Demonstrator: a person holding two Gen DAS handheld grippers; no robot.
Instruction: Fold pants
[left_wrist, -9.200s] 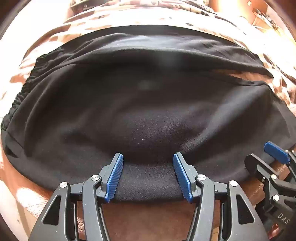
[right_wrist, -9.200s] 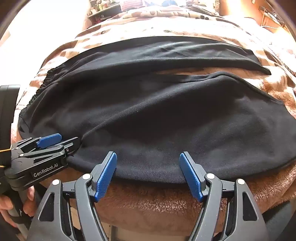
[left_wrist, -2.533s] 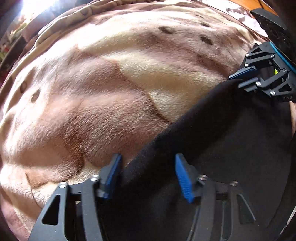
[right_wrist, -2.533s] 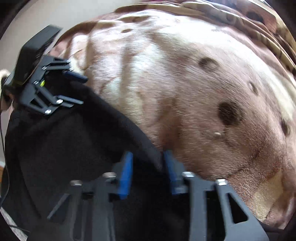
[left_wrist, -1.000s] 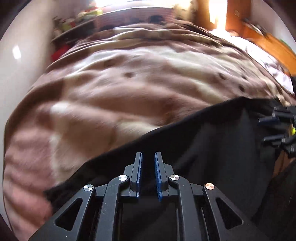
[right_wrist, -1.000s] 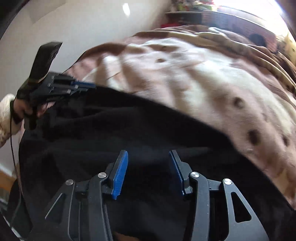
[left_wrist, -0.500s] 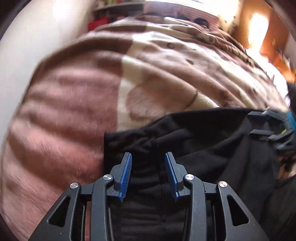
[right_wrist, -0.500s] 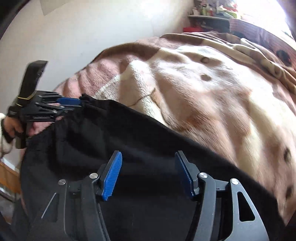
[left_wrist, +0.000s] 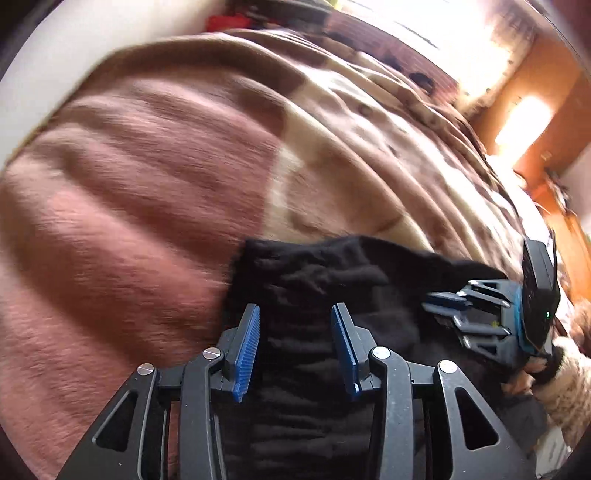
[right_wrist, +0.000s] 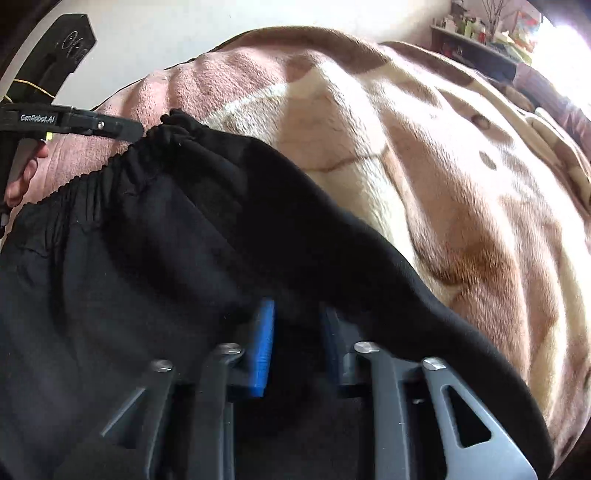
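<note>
Pants are black, lying on the brown-and-cream blanket, bunched into the near corner of the bed. Gathered waistband is at my left side. The folded edge runs from there diagonally down to my right, so the long axis goes left gripper to right gripper.

Left gripper: jaws apart, and they have just been opening. The ruched waistband cloth sits directly under and between the blue pads, but the pads aren't pressing on it; there is a gap on both sides. So the left side has let go or is about to re-bite. The waistband corner is just ahead of the fingertips, touching the blanket.

Right gripper: jaws have just been closing and are now nearly together. Black cloth is bunched over and between the pads, with the fold ridge crossing right over the fingertips. I read that as clamped on the pants. In the left wrist view the right gripper sits at the far right end of the cloth, fingers on the edge.

What the next move turns on: the right is the hand that has hold of the cloth, while the left is nearer the waistband but free. My guess is the left needs to close on the waistband corner before either hand lifts, otherwise only one end travels and the fold skews.
</note>
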